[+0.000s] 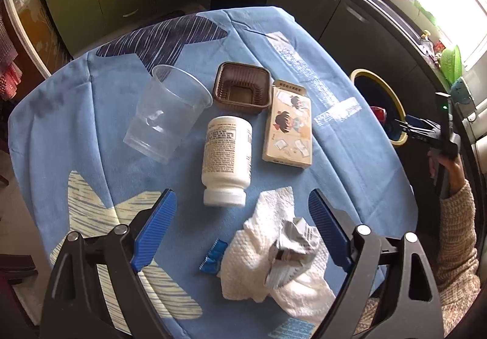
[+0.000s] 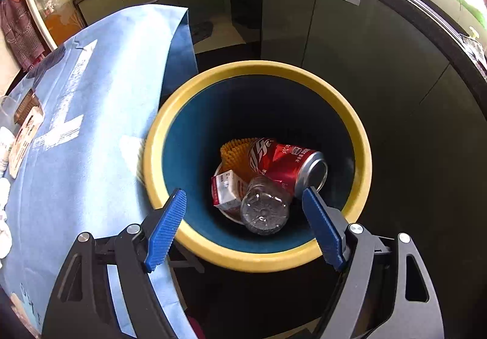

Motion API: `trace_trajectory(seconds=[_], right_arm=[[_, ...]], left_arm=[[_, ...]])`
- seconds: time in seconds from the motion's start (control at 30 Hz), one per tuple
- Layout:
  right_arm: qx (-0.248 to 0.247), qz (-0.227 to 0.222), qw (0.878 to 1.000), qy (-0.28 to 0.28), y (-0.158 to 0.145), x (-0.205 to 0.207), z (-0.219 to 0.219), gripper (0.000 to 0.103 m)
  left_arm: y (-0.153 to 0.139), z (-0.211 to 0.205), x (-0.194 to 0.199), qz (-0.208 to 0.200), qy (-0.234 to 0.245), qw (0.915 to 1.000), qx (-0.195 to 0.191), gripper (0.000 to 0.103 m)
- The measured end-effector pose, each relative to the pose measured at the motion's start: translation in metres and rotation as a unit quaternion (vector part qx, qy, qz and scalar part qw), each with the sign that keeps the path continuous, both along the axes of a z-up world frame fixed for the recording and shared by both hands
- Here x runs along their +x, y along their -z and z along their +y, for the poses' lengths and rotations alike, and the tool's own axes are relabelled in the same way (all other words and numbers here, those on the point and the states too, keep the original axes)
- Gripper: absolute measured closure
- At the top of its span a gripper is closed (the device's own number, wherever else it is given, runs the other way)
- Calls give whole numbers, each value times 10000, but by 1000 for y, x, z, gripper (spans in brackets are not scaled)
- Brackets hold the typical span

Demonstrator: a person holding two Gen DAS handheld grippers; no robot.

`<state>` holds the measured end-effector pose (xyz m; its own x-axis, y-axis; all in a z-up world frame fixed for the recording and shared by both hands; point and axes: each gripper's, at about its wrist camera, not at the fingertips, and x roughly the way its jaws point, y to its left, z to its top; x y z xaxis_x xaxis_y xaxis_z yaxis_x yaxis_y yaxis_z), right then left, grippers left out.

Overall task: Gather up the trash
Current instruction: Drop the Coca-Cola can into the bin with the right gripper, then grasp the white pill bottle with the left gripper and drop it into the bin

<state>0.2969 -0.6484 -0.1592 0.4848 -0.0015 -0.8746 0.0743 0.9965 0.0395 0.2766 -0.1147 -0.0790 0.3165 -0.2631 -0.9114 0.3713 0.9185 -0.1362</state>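
Observation:
On the blue tablecloth point(image 1: 76, 132) lie a clear plastic cup point(image 1: 167, 113) on its side, a brown plastic tray point(image 1: 242, 92), a white pill bottle point(image 1: 226, 159), a beige cartoon box point(image 1: 289, 128), a blue wrapper point(image 1: 213, 256) and a white paper towel point(image 1: 258, 259) with crumpled foil point(image 1: 292, 250). My left gripper point(image 1: 242, 202) is open above the towel and bottle. My right gripper point(image 2: 243, 195) is open and empty over the yellow-rimmed bin point(image 2: 258, 259), which holds a red can point(image 2: 289, 165), a clear bottle point(image 2: 263, 209), a red-white carton point(image 2: 226, 189) and an orange tray point(image 2: 236, 153).
The bin point(image 1: 392, 101) stands off the table's right edge, with my right gripper point(image 1: 417, 128) above it. Dark green kitchen cabinets point(image 2: 334, 34) run behind and right. The sink counter point(image 1: 411, 4) lies at the far right.

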Motion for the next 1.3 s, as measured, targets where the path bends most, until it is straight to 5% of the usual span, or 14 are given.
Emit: trace_trajectory(seconds=[0.23,0.6,0.93,1.13,1.3], right_arm=[[132,-139,9997,-144,-9,-12,11,25],[267,-202,9991,-278,-10,-27,20,24],[482,-398,9978,-212,-19,-50,11,24],[664,-711,9952,49,-32,-86,-7,24],[699,-817,9938,275,-35,-123,-22,23]], left_arm=[[29,-14,32,331,-10,9988,369,21],[52,-26,46,671,101,9956,642,58],[-4,-33,23,136,359,9975,596,58],[-36,-114,7,7,1243,9912,458,58],[-25,-221,5,218,2107,9766,364,58]])
